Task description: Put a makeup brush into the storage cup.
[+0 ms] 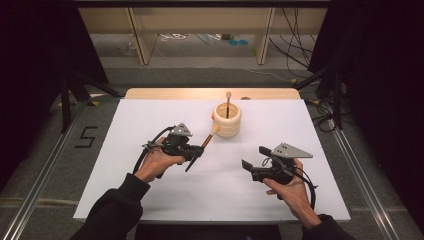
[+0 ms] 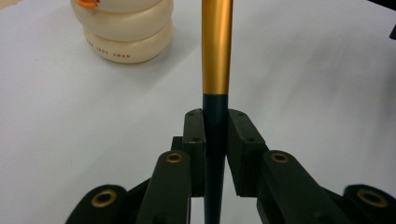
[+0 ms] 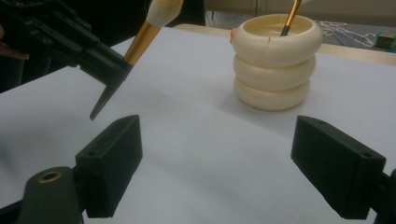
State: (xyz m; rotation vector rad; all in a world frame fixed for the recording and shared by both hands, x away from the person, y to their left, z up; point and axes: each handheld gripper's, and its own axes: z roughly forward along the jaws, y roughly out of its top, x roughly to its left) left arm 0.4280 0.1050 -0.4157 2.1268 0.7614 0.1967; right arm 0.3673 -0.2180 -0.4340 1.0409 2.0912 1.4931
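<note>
A cream ribbed holder point(image 1: 227, 120) point(image 2: 123, 32) point(image 3: 276, 60) stands on the white board, far of centre, with one brush point(image 1: 228, 104) point(image 3: 290, 16) upright inside it. My left gripper point(image 1: 196, 150) point(image 2: 215, 135) is shut on the dark handle of a second makeup brush point(image 1: 209, 137) point(image 2: 216, 46) point(image 3: 144, 35). That brush has a gold ferrule and a pale tuft, and it slants up toward the holder, just left of it. My right gripper point(image 1: 254, 159) point(image 3: 231, 163) hovers over the board to the right, jaws wide open with nothing between them.
The white board point(image 1: 150, 190) lies on a wooden table point(image 1: 150, 93). Metal rails run along the floor on both sides. Behind the table are wooden shelf legs, cables and dark curtains.
</note>
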